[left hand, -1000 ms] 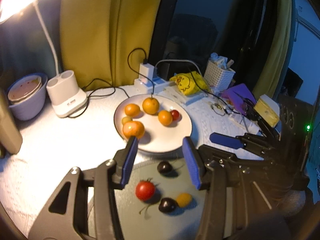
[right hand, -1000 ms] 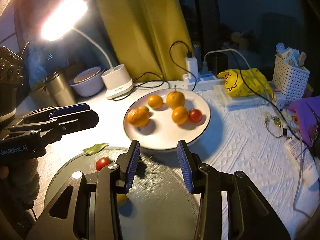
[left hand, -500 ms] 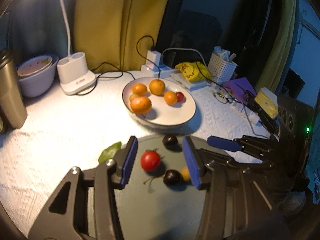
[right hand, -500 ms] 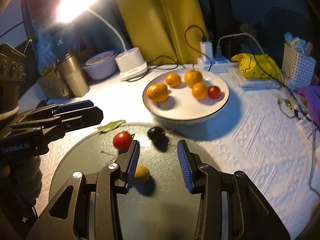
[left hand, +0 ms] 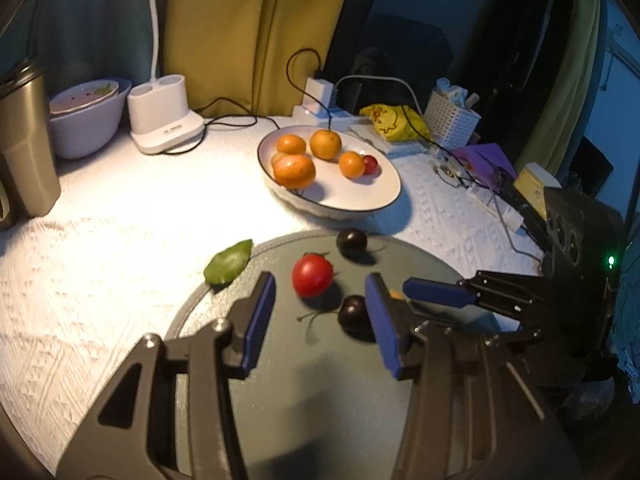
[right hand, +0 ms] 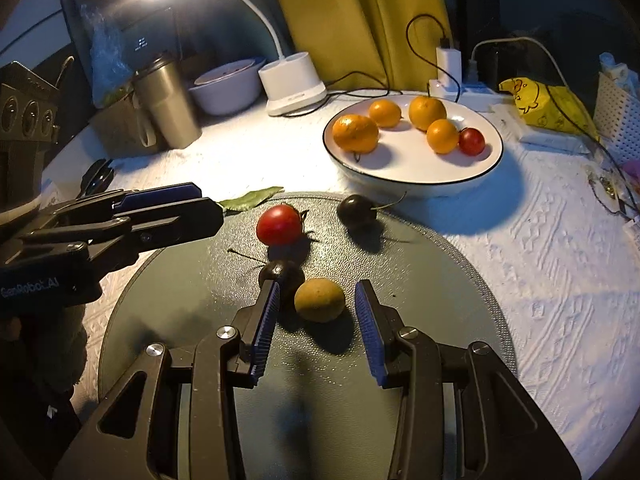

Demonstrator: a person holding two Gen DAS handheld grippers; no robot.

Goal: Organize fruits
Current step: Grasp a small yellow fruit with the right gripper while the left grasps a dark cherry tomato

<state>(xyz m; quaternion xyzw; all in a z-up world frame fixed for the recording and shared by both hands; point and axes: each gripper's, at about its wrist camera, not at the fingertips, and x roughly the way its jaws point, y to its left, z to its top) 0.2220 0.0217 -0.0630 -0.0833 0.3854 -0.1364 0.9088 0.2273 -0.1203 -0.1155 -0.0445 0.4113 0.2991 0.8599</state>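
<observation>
A round grey mat (right hand: 420,280) holds a red tomato (right hand: 279,225), two dark plums (right hand: 356,209) (right hand: 282,273) and a small yellow-green fruit (right hand: 319,300). My right gripper (right hand: 316,300) is open with the yellow-green fruit between its fingertips, not pinched. My left gripper (left hand: 320,300) is open and empty just short of the red tomato (left hand: 312,274) and the near plum (left hand: 354,315). A white plate (right hand: 412,168) behind the mat holds several oranges (right hand: 355,133) and a small red tomato (right hand: 471,141).
A green leaf (left hand: 229,266) lies at the mat's left edge. A metal tumbler (right hand: 168,108), a bowl (right hand: 226,88) and a lamp base (right hand: 292,88) stand at the back left. Cables, a power strip (right hand: 452,84), a yellow bag (right hand: 548,104) and a basket (right hand: 616,108) crowd the back right.
Both grippers have pulled back toward me over the mat. The right gripper now has the yellow-green fruit between its fingers; the left one faces the red tomato and near plum.
</observation>
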